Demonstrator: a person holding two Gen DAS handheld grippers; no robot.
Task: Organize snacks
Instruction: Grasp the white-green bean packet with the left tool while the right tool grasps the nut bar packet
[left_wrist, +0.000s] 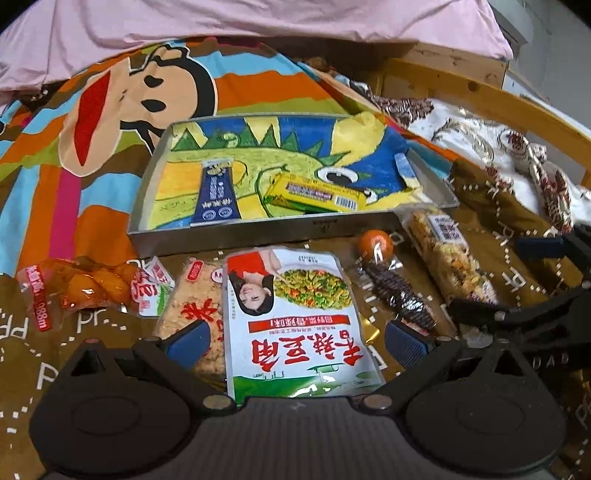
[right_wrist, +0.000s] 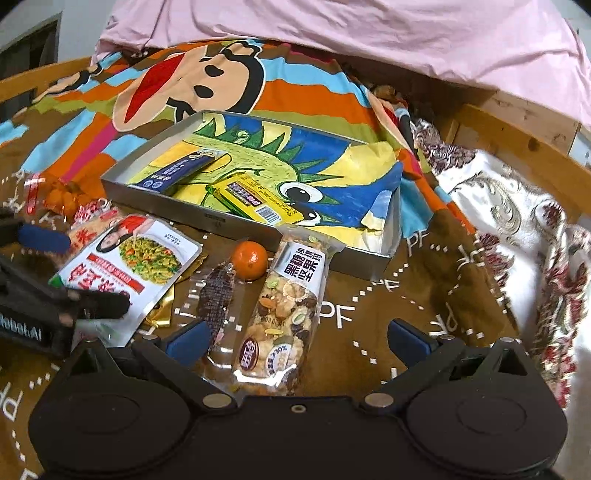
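Sitting on brown blanket (right_wrist: 369, 317) just in front of metal tray (left_wrist: 258, 230): white veggie pouch (left_wrist: 295, 321), nut bar (right_wrist: 291, 306), mandarin (right_wrist: 250, 260). Blue packet (left_wrist: 216, 195) and yellow bar (left_wrist: 314, 194) already in tray. Left gripper (left_wrist: 295, 345) wide apart around pouch, right gripper (right_wrist: 295, 341) wide apart around nut bar, neither gripping.

Open bedspread (right_wrist: 369, 295) lies right of the nut bar (right_wrist: 284, 314); packets crowd the tray's (right_wrist: 236, 223) near wall.
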